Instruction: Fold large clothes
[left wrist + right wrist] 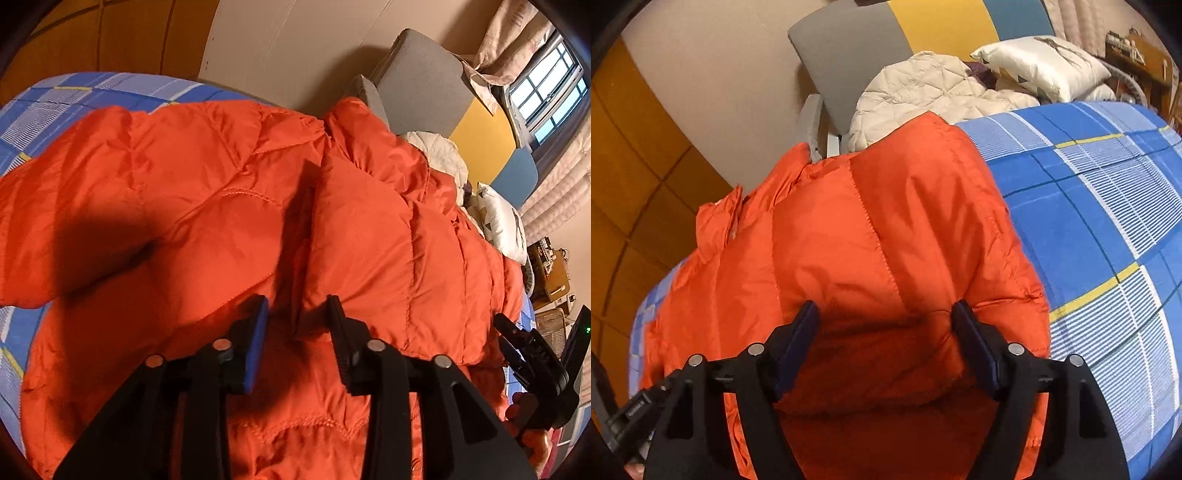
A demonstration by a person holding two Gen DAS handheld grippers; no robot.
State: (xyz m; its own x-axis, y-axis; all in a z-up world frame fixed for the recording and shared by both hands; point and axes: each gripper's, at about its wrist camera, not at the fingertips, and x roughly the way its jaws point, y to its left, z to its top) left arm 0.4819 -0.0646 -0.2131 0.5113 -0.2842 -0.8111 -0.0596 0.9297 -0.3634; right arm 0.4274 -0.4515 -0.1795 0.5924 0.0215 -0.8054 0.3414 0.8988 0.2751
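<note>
A large orange quilted down jacket (229, 206) lies spread on a bed with a blue checked sheet (74, 99). My left gripper (297, 308) hovers just above the jacket's middle, fingers apart, holding nothing. In the right wrist view the jacket (879, 236) fills the centre, one end bunched up toward the bed's head. My right gripper (884, 314) is open wide, its fingers straddling a puffy fold of the jacket without closing on it. The right gripper also shows at the far right of the left wrist view (517, 343).
A cream quilted jacket (923, 96) and a white pillow (1045, 66) lie at the head of the bed. A grey padded headboard panel (849, 55) stands behind. Bare blue sheet (1108, 221) lies right of the jacket. A window (546, 88) is far right.
</note>
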